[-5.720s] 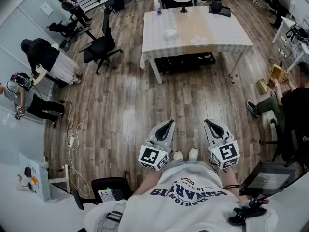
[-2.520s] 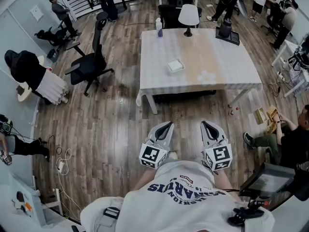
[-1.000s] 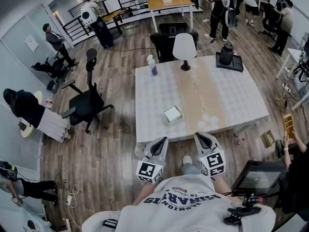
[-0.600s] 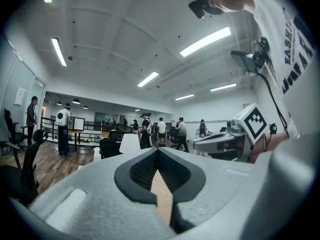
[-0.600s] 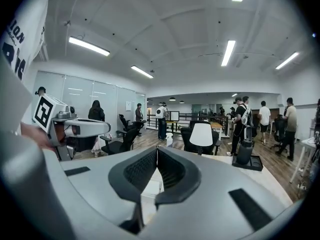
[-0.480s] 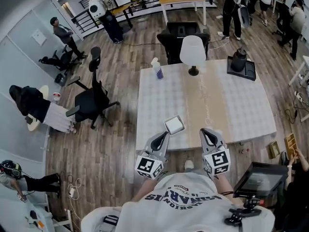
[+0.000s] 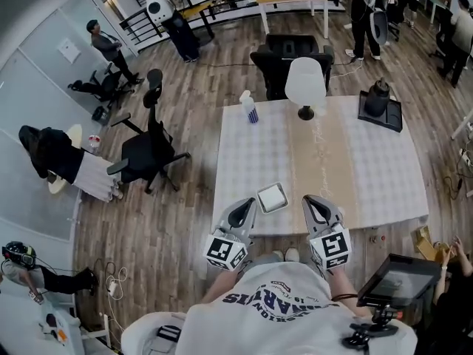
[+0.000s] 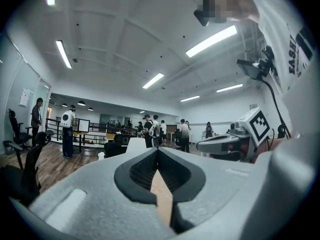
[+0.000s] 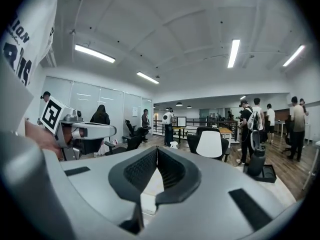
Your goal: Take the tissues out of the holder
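The tissue holder (image 7: pixel 272 197), a small square white tray with a grey rim, sits near the front edge of the white-clothed table (image 7: pixel 251 161). It lies between and just beyond my two grippers. My left gripper (image 7: pixel 243 208) hangs at the table's front edge, left of the holder, with its jaws shut and empty (image 8: pixel 158 151). My right gripper (image 7: pixel 313 204) is to the holder's right, jaws also closed on nothing (image 9: pixel 157 151). Neither touches the holder. In the gripper views the jaws point level across the room and each sees the other.
On the table stand a white lamp (image 7: pixel 306 83), a spray bottle (image 7: pixel 249 107) and a black kettle on a tray (image 7: pixel 378 100); a beige runner (image 7: pixel 318 154) crosses it. Black office chairs (image 7: pixel 151 154) stand left and behind. Several people are about the room.
The view has come up to the table over the last seconds. The holder, once far ahead, now lies between the gripper tips. Both grippers stay shut.
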